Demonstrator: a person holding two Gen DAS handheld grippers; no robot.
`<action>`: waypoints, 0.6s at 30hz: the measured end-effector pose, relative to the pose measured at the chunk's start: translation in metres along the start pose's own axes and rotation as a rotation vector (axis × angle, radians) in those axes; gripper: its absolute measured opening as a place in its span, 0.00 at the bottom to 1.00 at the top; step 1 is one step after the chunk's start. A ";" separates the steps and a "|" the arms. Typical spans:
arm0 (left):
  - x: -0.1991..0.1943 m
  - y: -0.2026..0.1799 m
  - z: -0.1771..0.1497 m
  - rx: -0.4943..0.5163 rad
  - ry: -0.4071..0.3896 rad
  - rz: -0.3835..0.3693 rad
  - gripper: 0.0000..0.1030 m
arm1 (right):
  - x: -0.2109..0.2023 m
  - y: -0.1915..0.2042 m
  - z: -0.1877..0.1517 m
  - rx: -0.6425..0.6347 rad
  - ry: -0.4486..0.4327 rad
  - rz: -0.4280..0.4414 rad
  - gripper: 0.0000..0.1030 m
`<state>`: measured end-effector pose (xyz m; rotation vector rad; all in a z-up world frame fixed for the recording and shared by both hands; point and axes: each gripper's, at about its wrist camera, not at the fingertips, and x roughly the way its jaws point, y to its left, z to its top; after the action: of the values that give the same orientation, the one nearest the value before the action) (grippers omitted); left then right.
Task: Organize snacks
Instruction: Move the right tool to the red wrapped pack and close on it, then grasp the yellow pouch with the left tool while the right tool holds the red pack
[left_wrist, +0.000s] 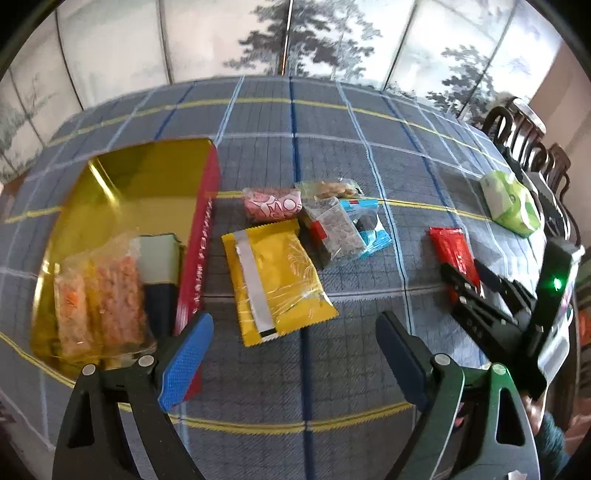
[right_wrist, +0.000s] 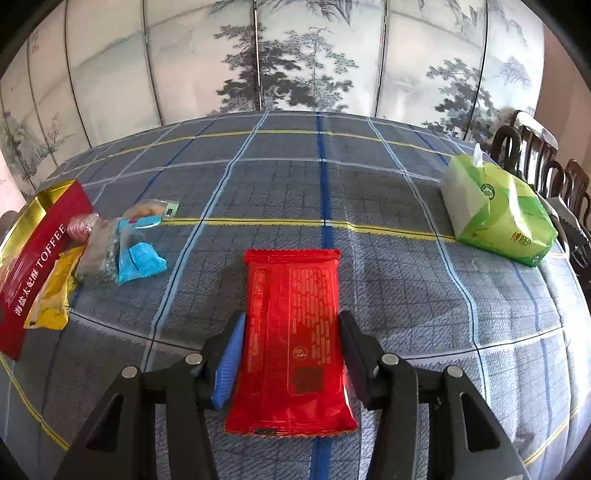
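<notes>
1. Left wrist view. The left gripper (left_wrist: 295, 350) hangs with its jaws wide apart and nothing between them, above the plaid tablecloth (left_wrist: 369, 155).
2. A red box (left_wrist: 201, 236) with a gold lining lies at left; white lettering runs along its side, too blurred here to read. Inside lie two clear packets of orange snacks (left_wrist: 99, 299) and a pale carton (left_wrist: 159, 254).
3. Just right of the box lies a yellow packet (left_wrist: 280, 280) with a silver strip; beyond it sit a pink wrapped sweet (left_wrist: 271, 208), a clear bag of nuts (left_wrist: 332, 188), a clear bag of dark seeds (left_wrist: 338, 230) and a blue packet (left_wrist: 369, 225).
4. At right, the right gripper (left_wrist: 476, 277) holds a red packet (left_wrist: 452, 247); a green tissue pack (left_wrist: 511, 203) lies near the table edge.
5. Right wrist view. The right gripper (right_wrist: 291, 354) is closed on the red packet (right_wrist: 291, 325), one pad pressing each long edge; its fine print and code square are unreadable.
6. The box side (right_wrist: 33, 273) reads "TOFFEE" after Chinese characters. The tissue pack (right_wrist: 498, 218) bears a round "100%" seal.
</notes>
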<state>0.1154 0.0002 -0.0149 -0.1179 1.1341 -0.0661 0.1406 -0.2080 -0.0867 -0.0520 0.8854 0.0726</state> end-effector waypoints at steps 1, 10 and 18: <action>0.005 0.001 0.002 -0.012 0.013 0.000 0.83 | 0.001 -0.001 0.002 -0.003 0.001 -0.003 0.50; 0.032 0.007 0.020 -0.088 0.073 0.005 0.80 | 0.003 -0.002 0.005 -0.005 0.003 0.001 0.52; 0.049 0.006 0.030 -0.098 0.079 0.028 0.80 | 0.002 0.000 0.003 -0.004 0.003 0.002 0.52</action>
<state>0.1631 0.0022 -0.0472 -0.1882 1.2177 0.0098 0.1443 -0.2076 -0.0861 -0.0552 0.8880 0.0768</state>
